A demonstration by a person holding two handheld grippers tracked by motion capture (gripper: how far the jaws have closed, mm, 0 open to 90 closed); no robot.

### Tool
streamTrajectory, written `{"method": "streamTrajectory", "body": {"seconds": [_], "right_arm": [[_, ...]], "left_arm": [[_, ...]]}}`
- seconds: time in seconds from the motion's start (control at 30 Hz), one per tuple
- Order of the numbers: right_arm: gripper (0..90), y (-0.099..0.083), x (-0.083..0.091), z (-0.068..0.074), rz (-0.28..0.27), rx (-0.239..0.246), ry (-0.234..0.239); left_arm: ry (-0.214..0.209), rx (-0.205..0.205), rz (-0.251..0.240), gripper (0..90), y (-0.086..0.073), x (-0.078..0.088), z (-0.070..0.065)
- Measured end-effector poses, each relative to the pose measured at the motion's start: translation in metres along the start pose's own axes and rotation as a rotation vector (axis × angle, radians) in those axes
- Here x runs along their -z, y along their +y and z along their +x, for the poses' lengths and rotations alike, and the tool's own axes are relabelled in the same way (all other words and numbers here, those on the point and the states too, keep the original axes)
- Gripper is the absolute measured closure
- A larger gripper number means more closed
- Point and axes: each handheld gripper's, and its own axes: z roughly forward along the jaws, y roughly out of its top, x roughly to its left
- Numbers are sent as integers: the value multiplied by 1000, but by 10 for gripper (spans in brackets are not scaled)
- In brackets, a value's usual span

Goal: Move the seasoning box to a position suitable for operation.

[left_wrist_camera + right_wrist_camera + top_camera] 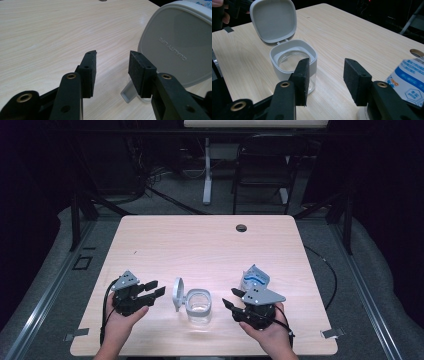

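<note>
A clear glass jar (198,306) with a grey collar stands near the table's front middle. Its hinged grey lid (177,294) is flipped up on the jar's left side. My left gripper (156,290) rests left of the lid, open, with nothing between its fingers. In the left gripper view the lid (175,47) rises just right of the open left gripper (112,56). My right gripper (230,297) sits right of the jar, open and empty. The right gripper view has the right gripper (327,63) pointing past the jar (287,60) and its lid (273,20). A blue-and-white packet (255,279) stands behind the right gripper.
The pale wooden table (200,245) has a round cable hole (241,227) near its far edge. Behind it stand a dark chair (262,165) and a white desk leg (207,170). The packet (412,77) is close to the right gripper's right finger.
</note>
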Motion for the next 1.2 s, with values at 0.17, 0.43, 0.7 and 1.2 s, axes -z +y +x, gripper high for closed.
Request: {"method": "streamTrajectory", "body": {"seconds": [0.17, 0.43, 0.7, 1.2], "right_arm": [[559, -4, 3, -2, 3, -1, -4], [543, -17, 10, -12, 21, -19, -28], [536, -28, 20, -22, 33, -48, -56], [541, -46, 33, -40, 54, -99, -112]], "left_arm": [[3, -1, 1, 579, 0, 1, 1], [7, 6, -2, 576, -1, 1, 3], [9, 6, 8, 576, -1, 2, 4], [18, 20, -9, 576, -2, 1, 6]]}}
